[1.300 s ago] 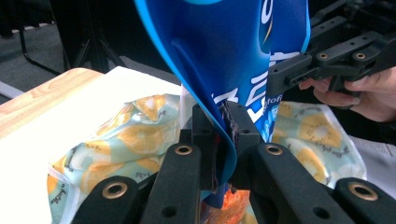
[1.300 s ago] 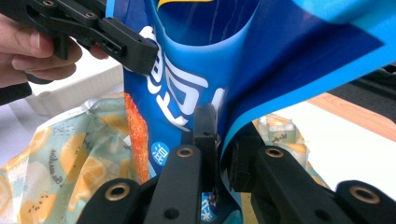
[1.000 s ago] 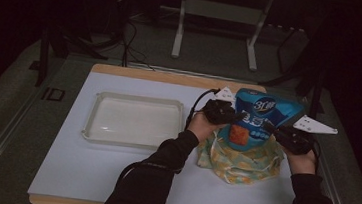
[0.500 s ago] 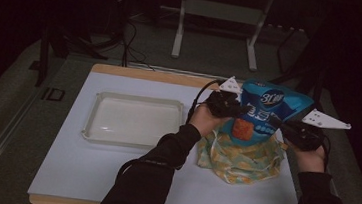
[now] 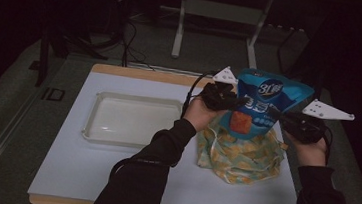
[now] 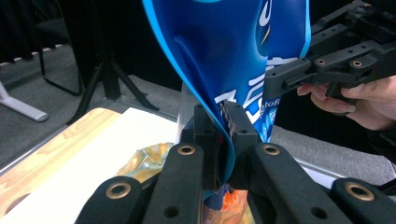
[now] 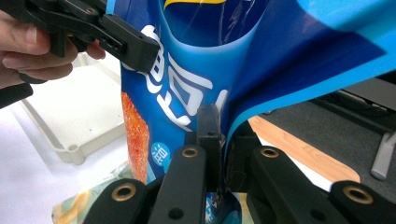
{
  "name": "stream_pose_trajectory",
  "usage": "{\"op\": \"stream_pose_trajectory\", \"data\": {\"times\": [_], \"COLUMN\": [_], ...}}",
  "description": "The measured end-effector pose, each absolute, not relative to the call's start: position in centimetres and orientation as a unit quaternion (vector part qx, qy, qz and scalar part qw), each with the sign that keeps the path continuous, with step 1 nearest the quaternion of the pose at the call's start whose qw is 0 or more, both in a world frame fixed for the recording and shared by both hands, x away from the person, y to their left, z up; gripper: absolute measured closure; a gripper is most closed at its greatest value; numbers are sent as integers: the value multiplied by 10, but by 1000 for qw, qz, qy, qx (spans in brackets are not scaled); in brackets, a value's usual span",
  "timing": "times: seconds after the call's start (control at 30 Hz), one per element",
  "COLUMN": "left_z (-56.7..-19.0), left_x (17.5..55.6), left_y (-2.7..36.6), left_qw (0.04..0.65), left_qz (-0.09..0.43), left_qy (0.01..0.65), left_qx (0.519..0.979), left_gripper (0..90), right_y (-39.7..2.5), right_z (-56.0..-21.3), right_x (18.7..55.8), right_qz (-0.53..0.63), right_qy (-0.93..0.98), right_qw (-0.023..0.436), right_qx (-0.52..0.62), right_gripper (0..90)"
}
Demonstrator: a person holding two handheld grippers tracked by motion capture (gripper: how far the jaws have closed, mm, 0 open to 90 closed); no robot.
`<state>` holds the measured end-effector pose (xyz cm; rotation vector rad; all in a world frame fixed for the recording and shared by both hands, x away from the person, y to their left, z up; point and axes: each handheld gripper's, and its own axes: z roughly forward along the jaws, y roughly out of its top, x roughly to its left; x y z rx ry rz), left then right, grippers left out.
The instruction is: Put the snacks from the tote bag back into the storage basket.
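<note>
1. We see a blue bag [image 5: 264, 107] held upright in the air between two grippers, over the right half of the table [image 5: 126, 177].
2. The left gripper [image 5: 234, 101] has its jaws closed tight on the bag's left edge; in the left gripper view the blue film [image 6: 219, 65] is pinched between the two black jaws.
3. The right gripper [image 5: 280, 116] is likewise clamped on the bag's right edge, and the right gripper view shows the film [image 7: 243, 70] running down into the closed jaws.
4. The bag's top is spread open between the two grips.
5. Directly below the bag a patterned cloth [image 5: 241, 155] lies crumpled on the table; we cannot tell whether the bag's bottom touches it.
6. A pale tray [image 5: 91, 123] sits on the table to the left, apart from the cloth.
</note>
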<state>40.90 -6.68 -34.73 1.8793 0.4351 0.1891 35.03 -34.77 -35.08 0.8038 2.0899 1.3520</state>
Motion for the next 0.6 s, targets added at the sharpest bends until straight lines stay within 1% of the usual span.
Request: {"op": "stream_pose_trajectory", "data": {"times": [0.6], "left_z": [-344], "left_x": [402], "left_y": [-15], "left_qw": [559], "left_qz": [97], "left_qy": [214], "left_qx": [796], "left_gripper": [869], "right_y": [-296], "right_z": [-348], "right_x": [363], "right_qz": [507], "right_qy": [783], "right_qw": [243], "right_qx": [266], "right_gripper": [878]}}
